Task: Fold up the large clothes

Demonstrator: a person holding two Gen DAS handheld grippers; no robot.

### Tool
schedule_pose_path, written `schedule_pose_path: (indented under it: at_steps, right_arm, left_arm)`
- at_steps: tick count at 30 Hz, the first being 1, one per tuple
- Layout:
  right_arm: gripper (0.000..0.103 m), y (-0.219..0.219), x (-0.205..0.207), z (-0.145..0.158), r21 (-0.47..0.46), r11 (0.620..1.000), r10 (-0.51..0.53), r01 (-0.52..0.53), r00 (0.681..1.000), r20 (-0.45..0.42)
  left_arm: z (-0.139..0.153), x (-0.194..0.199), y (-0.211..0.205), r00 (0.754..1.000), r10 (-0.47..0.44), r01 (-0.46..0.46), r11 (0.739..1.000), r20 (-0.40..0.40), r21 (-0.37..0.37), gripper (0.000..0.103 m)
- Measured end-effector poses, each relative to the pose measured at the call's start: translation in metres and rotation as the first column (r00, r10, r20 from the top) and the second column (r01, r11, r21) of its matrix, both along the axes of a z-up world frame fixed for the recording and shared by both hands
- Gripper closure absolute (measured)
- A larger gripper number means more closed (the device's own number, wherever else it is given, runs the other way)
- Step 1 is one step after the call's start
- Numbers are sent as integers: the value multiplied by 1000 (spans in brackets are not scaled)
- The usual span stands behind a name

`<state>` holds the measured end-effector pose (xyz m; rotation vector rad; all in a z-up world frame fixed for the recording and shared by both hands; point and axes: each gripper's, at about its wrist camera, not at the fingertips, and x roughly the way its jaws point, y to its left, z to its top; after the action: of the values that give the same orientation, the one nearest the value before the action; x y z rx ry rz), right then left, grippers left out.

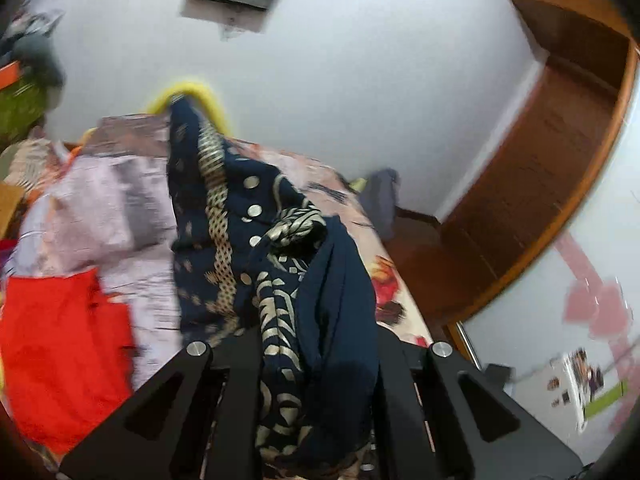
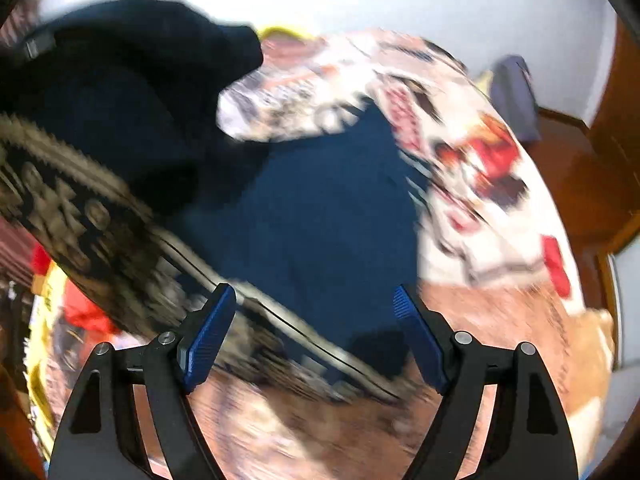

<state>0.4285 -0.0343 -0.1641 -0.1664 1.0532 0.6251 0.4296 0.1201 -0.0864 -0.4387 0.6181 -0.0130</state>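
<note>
**Navy garment clamped in the left gripper, right gripper spread over its hem**

The left gripper is closed on a bunched fold of the navy garment — dark blue cloth with gold print and round metallic studs — which rises from between the fingers and drapes away over the bed. The right gripper stands wide, its blue pads apart and holding nothing, poised above the garment's plain blue panel and its gold-patterned border, which runs diagonally toward the near edge of the bed.

The cloth looks thin, soft and limp (probably a little slippery), so it will likely sag and slide rather than keep a crease; the printed border seems the firmest place to pinch, ideally at a corner of the hem.

No containers are visible. Other clothes lie loose toward the left side of the bed — a red piece and a pale lilac printed one — with the floral bedsheet bare toward its right edge.
</note>
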Motion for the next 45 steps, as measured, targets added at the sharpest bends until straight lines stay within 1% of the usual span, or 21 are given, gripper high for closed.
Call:
schedule_pose_path:
  at_steps: [2,3,5,7,9,12,15,17,20,21,22,24,26,28,30,32,35,38,40,43,45]
  right_arm:
    - [25,-10,8,-28,-45,999,-23,19,996,-86]
    - [25,-11,9,-40,-43,999,-26,21,991,-130]
    - [24,-15,11,-64,12,1000,-24,28,974,-226]
    - [18,-15,10,-72,27,999,-40,47,974,-224]
    - [18,-14,8,-71,31,999,-35,42,976,-215]
    - [19,-25,2,-67,55,997,-42,56,975,-219]
    - [19,-43,-2,-65,86,992,-66,88,969,-237]
    - [20,-56,-3,-62,67,992,-91,108,971,-222]
    - [20,-78,-7,-54,-20,992,-125,123,984,-128]
    - [20,-83,-10,-52,-30,992,-127,124,985,-114]
    - [20,-89,-13,-50,-33,991,-130,127,986,-104]
    - [20,-103,-9,-43,-24,990,-140,139,985,-99]
    - [20,-112,-12,-34,3,988,-155,156,985,-78]
    - [20,-116,-14,-22,15,986,-164,165,985,-57]
    - [20,-119,-12,-12,29,984,-174,175,984,-42]
    - [20,-110,-4,-4,48,983,-175,177,984,-41]
    - [20,-104,-7,15,79,981,-175,176,984,-12]
    - [20,-95,-15,33,114,982,-153,149,988,30]
    - [20,-87,-19,45,135,983,-137,128,989,60]
    - [20,-69,-13,53,152,984,-107,92,990,93]
    - [20,-56,-8,55,155,986,-86,69,991,105]
  left_arm:
    - [-6,7,-28,998,-62,62,998,-9,10,98]
    - [-10,10,-38,996,-85,85,996,-18,8,98]
    - [-23,16,-58,989,-137,136,991,-47,-18,98]
    - [-34,21,-72,982,-172,168,984,-79,-58,98]
    - [-47,29,-83,973,-199,191,979,-114,-75,98]
    - [-70,41,-97,953,-232,223,972,-195,-68,97]
    - [-94,46,-102,923,-277,270,961,-268,-63,92]
    - [-98,40,-107,923,-267,268,963,-277,-36,91]
    - [-91,28,-113,926,-270,284,959,-264,14,81]
    - [-87,24,-117,925,-276,291,956,-261,22,76]
    - [-83,20,-119,922,-287,304,952,-258,25,73]
    - [-70,13,-119,915,-327,337,942,-236,2,64]
    - [-54,3,-117,909,-369,370,928,-192,-32,63]
    - [-36,-7,-115,907,-389,392,920,-161,-16,63]
    - [-19,-17,-107,920,-370,378,925,-130,44,58]
    - [-8,-26,-94,941,-320,331,938,-112,104,51]
    - [-5,-36,-73,961,-256,270,949,-105,159,45]
    - [-22,-34,-47,971,-176,211,948,-161,239,45]
    - [-36,-36,-34,971,-142,191,946,-193,264,45]
    - [-68,-29,-20,958,-121,192,944,-261,269,45]
    - [-89,-24,-19,944,-134,214,944,-302,252,45]
